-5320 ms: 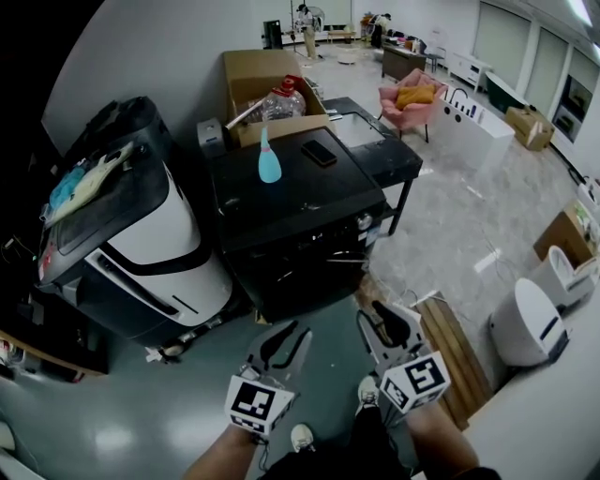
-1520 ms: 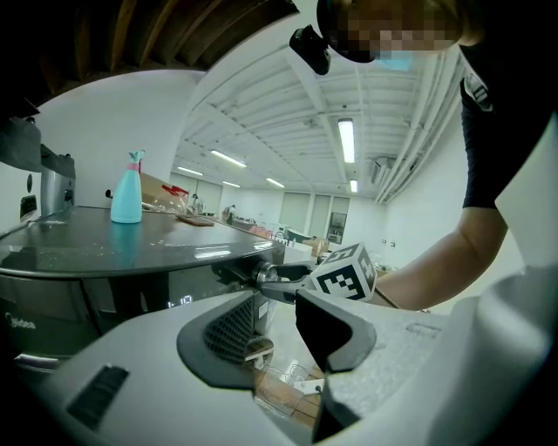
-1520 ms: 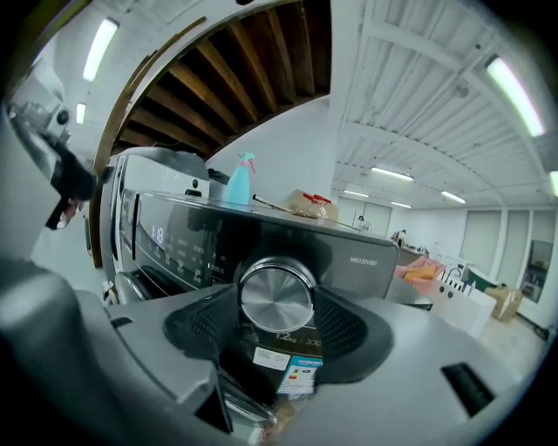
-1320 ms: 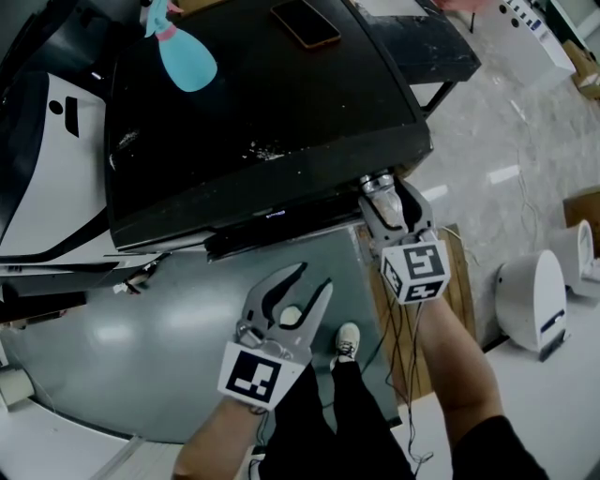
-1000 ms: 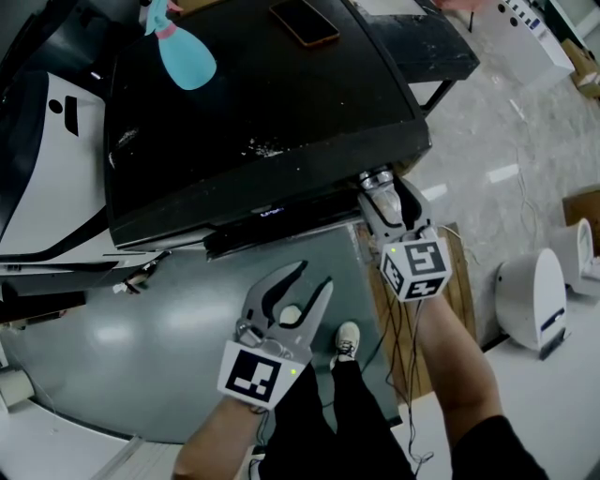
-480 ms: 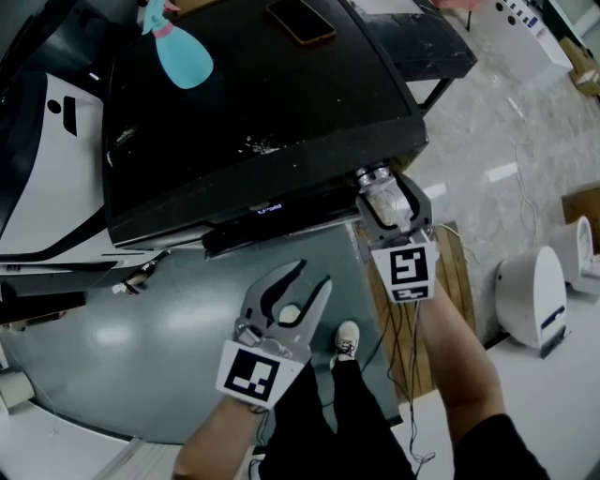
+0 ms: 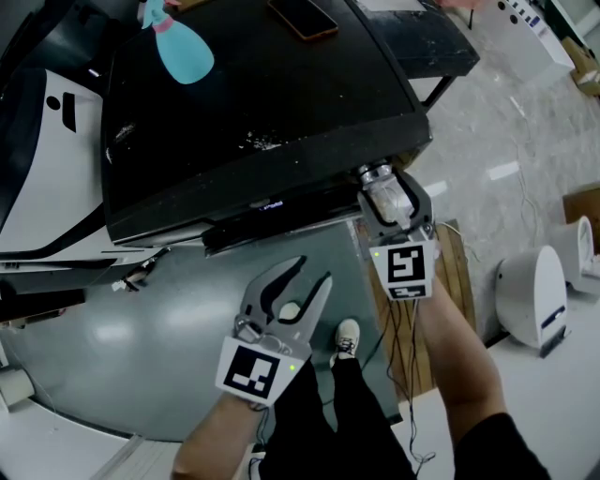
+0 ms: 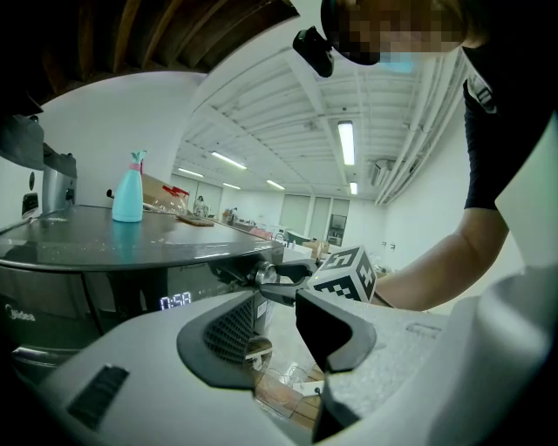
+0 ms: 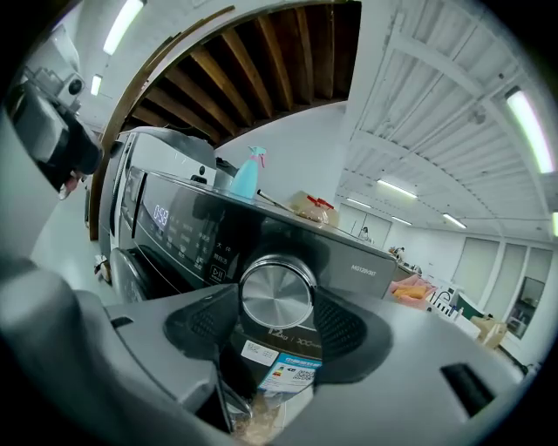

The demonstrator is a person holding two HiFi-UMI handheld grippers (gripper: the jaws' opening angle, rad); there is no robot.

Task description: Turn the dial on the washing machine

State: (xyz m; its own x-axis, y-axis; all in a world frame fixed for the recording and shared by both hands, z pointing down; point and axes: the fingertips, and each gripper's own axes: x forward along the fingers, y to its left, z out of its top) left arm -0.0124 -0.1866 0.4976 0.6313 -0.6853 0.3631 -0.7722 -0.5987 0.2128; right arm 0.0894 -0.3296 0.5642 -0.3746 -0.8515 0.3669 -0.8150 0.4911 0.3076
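The washing machine [image 7: 262,103] is black, with a round silver dial [image 9: 276,293] at the right end of its front panel. My right gripper [image 7: 386,180] reaches level onto that dial [image 7: 377,172]. Its two dark pads [image 9: 349,327] press on the dial's left and right rim, having just closed a little tighter. The panel's display [image 9: 160,213] glows blue to the left of the dial. My left gripper [image 7: 309,275] hangs open and empty over the grey floor in front of the machine, well below the panel.
A turquoise spray bottle [image 7: 183,52] and a phone [image 7: 302,17] lie on the machine's top. A white and black appliance [image 7: 47,159] stands at the left. A wooden pallet [image 7: 455,272] and a white rounded unit [image 7: 530,300] are at the right.
The right gripper has rolled about its own axis on the dial, so its marker cube now sits square instead of tilted. The left gripper has stayed where it was.
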